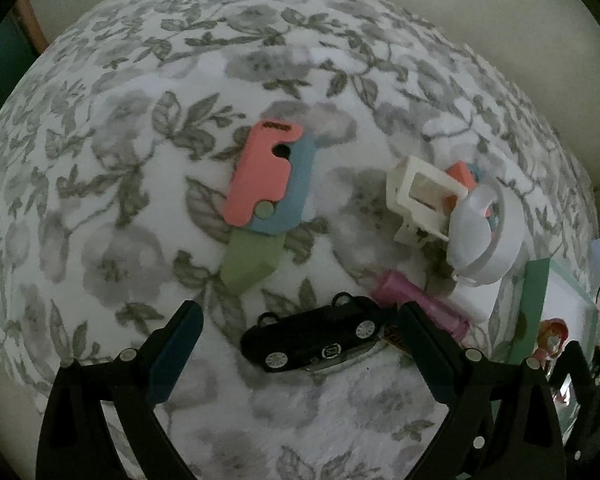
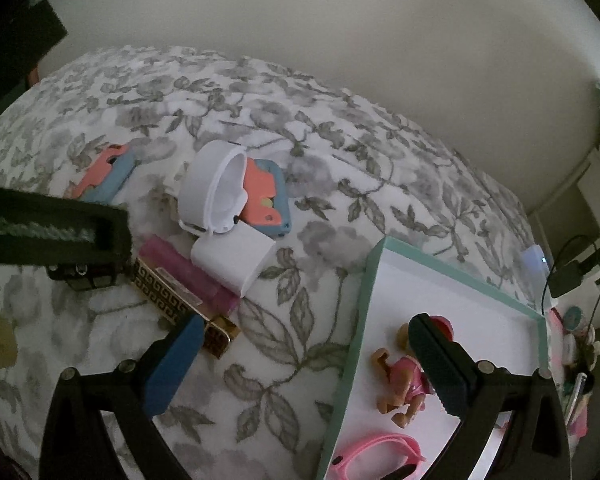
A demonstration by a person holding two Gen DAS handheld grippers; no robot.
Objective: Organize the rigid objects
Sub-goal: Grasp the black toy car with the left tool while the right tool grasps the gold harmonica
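The toy car (image 1: 313, 336) lies on the blanket (image 1: 140, 160) between the fingers of the wide-open, empty left gripper (image 1: 300, 320), its long axis running crosswise, finger to finger. The right gripper (image 2: 305, 330), likewise open and empty, hovers over the tray (image 2: 451, 268) edge, farther off.

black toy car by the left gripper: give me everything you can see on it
The black toy car is small, glossy and looks like hard plastic or die-cast. It lies tipped on its side on the floral blanket, underside and two silver-hubbed wheels facing the camera, two more wheels poking up along its top edge. It sits between the open fingers of the left gripper, not gripped. Its right end is close to or touching the right finger and a pink tube; contact is unclear. The right wrist view does not show it clearly.
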